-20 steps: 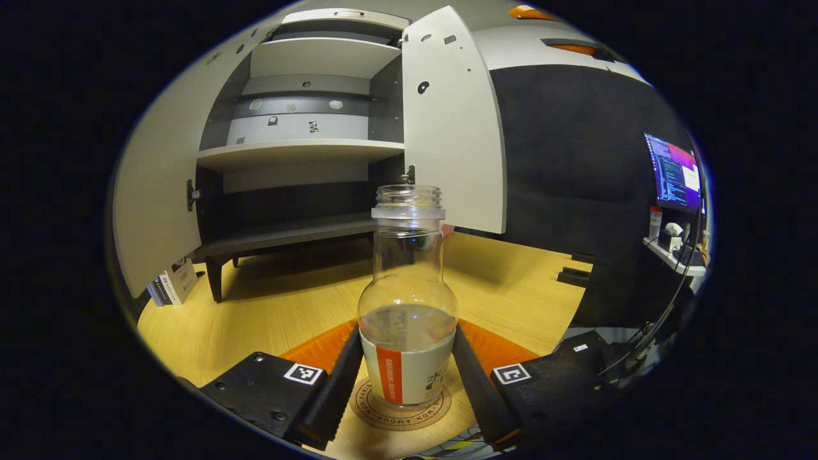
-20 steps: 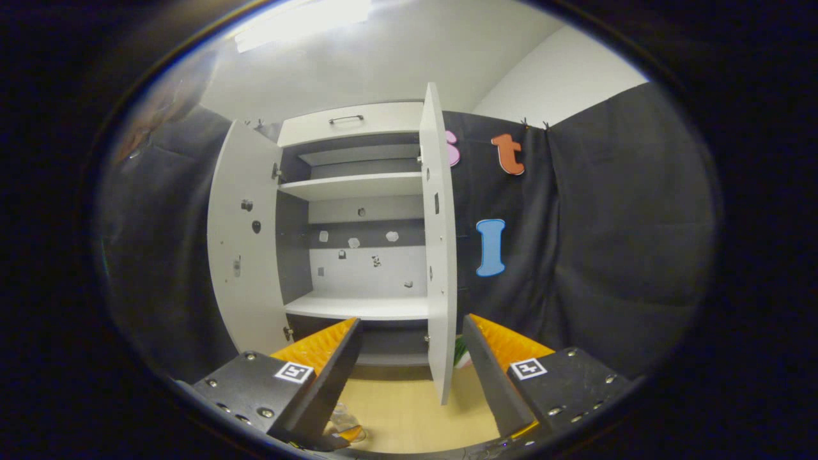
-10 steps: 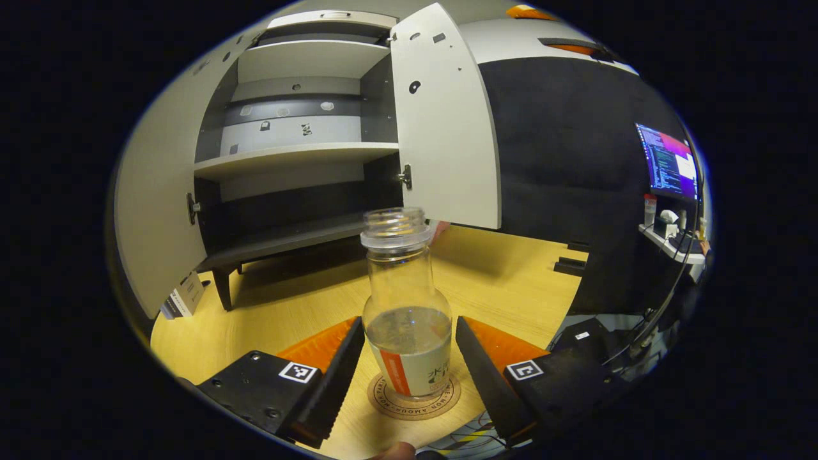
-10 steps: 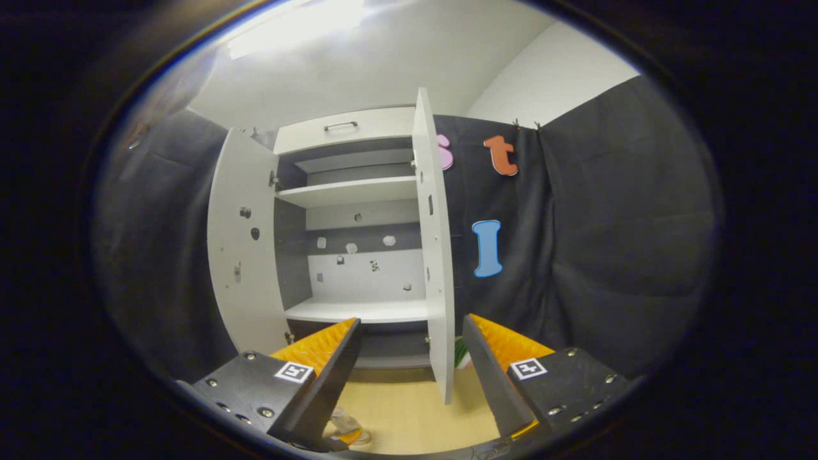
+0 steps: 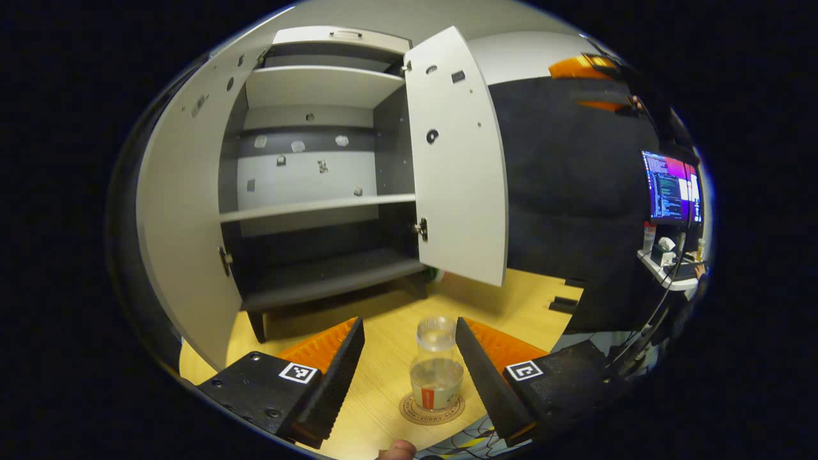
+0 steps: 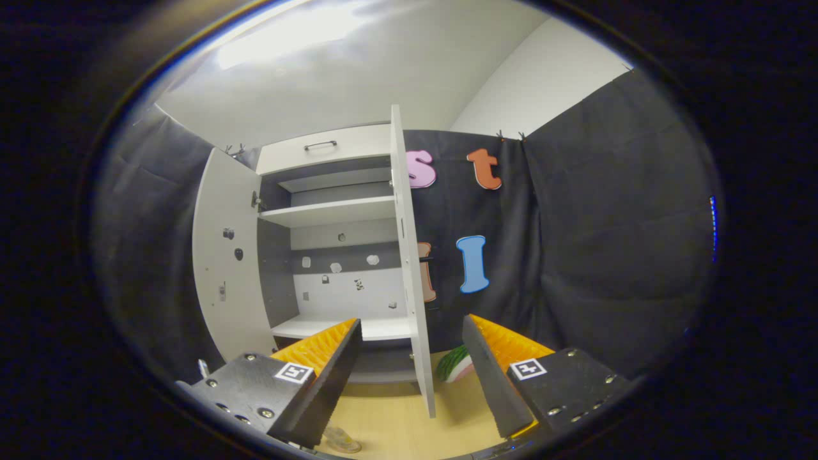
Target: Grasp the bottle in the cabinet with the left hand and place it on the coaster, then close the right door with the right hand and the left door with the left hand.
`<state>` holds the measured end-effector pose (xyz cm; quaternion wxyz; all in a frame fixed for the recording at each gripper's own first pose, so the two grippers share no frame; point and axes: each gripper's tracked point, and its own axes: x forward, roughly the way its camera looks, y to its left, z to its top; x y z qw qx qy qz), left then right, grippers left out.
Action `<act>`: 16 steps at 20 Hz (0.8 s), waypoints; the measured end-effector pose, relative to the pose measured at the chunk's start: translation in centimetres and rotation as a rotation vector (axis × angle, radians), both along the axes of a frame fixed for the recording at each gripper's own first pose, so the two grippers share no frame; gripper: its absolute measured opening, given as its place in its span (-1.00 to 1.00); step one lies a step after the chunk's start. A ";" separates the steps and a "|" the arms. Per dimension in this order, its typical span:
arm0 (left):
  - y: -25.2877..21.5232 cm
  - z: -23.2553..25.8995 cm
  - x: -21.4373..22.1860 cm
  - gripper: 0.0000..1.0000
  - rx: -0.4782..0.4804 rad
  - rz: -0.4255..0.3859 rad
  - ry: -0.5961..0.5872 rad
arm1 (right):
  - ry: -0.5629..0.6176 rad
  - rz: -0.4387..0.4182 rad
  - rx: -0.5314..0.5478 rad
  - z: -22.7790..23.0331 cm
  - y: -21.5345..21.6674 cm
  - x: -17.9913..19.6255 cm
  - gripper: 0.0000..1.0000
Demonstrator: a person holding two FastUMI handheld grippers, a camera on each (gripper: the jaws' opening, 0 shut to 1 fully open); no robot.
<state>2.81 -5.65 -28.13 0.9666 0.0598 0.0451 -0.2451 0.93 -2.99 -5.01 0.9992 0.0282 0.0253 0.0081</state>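
One white cabinet (image 5: 307,172) fills the upper left of the left gripper view, its two flat doors, left door (image 5: 182,211) and right door (image 5: 457,160), open. One clear glass bottle (image 5: 437,377) stands low centre on one round coaster (image 5: 412,412). The left gripper (image 5: 409,358) gapes wide around it, untouching; the right gripper (image 6: 412,358) gapes wide too.

Ceiling light (image 6: 287,38) glares overhead; cabinet (image 5: 319,268) bottom shadowed; strong fisheye edge distortion.
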 end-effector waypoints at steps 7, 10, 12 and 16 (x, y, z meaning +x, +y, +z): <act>1.7 10.7 1.1 0.84 -0.089 0.044 -0.002 | 0.011 -0.093 -0.049 0.3 -5.2 4.8 0.86; 2.5 13.0 2.0 0.83 -0.076 0.061 0.007 | 0.037 -0.144 -0.079 -0.5 -7.8 7.7 0.93; 2.9 14.1 2.5 0.83 -0.087 0.062 0.008 | 0.055 -0.160 -0.092 -0.9 -9.1 9.6 0.87; 3.2 16.1 3.7 0.82 -0.159 0.059 -0.007 | 0.081 -0.176 -0.090 -1.2 -10.2 13.5 0.92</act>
